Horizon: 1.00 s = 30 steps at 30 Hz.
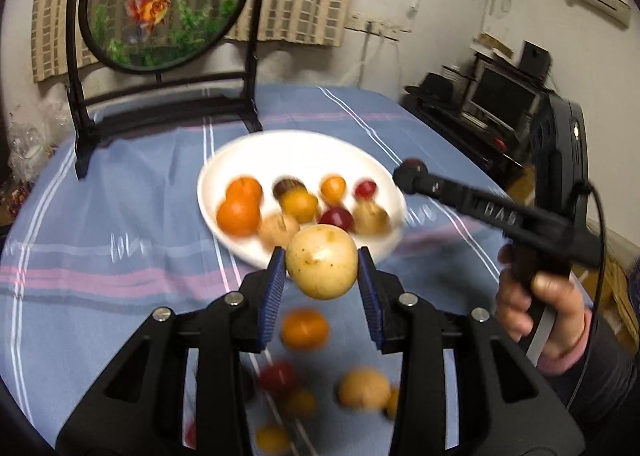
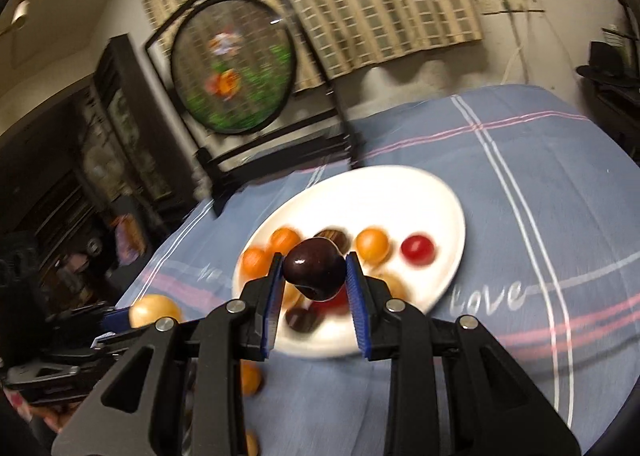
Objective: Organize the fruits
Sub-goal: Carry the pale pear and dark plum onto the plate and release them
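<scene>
Left tongs (image 1: 322, 270) pinch a pale yellow fruit (image 1: 321, 262) between blue pads, just short of the white plate (image 1: 304, 154) of fruits ahead. Right tongs (image 2: 314, 270) clamp a dark plum (image 2: 314, 268) over that plate's near rim. Below the left tongs, blurred loose fruits (image 1: 306, 328), perhaps oranges and plums, lie on the blue-clothed bench (image 1: 120, 216).

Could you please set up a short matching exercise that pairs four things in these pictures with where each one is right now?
Things:
1. pale yellow round fruit
2. dark purple plum-like fruit
3. small red round fruit
4. round framed goldfish picture

Places:
A. on the white oval plate
B. held by the right gripper
C. standing behind the plate
D. held by the left gripper

Pairs: 1-D, 2-B, 3-A, 4-C
</scene>
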### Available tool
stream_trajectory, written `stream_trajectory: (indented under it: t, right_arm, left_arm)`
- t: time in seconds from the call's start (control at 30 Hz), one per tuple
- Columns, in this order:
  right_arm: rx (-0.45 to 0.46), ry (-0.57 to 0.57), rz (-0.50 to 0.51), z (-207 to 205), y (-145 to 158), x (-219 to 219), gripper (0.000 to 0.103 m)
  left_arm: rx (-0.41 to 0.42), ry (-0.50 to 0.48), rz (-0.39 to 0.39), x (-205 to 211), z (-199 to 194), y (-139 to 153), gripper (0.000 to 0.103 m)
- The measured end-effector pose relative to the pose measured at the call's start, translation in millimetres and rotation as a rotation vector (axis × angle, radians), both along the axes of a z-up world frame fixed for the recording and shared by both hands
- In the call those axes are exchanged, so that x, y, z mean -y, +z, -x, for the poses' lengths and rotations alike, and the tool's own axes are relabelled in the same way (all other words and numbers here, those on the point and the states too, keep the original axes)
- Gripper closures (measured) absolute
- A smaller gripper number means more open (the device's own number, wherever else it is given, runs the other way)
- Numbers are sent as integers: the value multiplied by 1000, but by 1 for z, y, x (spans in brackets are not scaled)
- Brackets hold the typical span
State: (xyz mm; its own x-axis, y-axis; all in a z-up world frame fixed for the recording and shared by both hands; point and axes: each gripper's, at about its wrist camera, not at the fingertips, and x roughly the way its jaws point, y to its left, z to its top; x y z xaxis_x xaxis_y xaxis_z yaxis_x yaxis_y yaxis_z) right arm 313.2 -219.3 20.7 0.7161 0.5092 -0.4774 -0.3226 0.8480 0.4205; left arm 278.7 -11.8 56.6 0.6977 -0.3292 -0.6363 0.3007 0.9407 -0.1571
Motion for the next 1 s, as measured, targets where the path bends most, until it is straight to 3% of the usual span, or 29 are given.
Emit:
stream_trajectory:
  t: [0.13,0.23,0.4,0.5,0.63,0.7,0.77,0.87,0.93,1.0]
  right_arm:
    - [-35,-70,-28,-44,-9,2,72]
    - [-40,-104,43,-68,-16,-2,72]
    - [-90,-81,142,-90,-32,-8,72]
    - [-122,-80,182,-97,-40,-7,72]
    - [-151,-76,193,-104,-47,-4,71]
    - [-159,-63,205,-106,-49,-6,68]
    - [-148,-72,205,-103,-45,-5,44]
    - [-95,-65,173,-94,-31,-4,43]
    - [-75,-61,159,-87,-21,-5,43]
    - [-54,-47,148,-80,-12,-7,43]
  left_arm:
    - [-53,56,-33,11,-61,3,66]
    - [-117,95,-80,21,-111,-9,66]
    - [-242,163,-81,27,-175,-39,66]
    - [-286,188,-114,34,-196,-55,66]
    - [-309,210,-123,37,-206,-67,63]
    - [-297,220,-128,37,-206,-66,52]
    - [-259,234,-143,35,-200,-58,43]
    - [-202,238,-137,28,-179,-37,37]
    - [-151,258,-130,19,-160,-21,19]
    - [-93,274,-123,10,-136,-5,17]
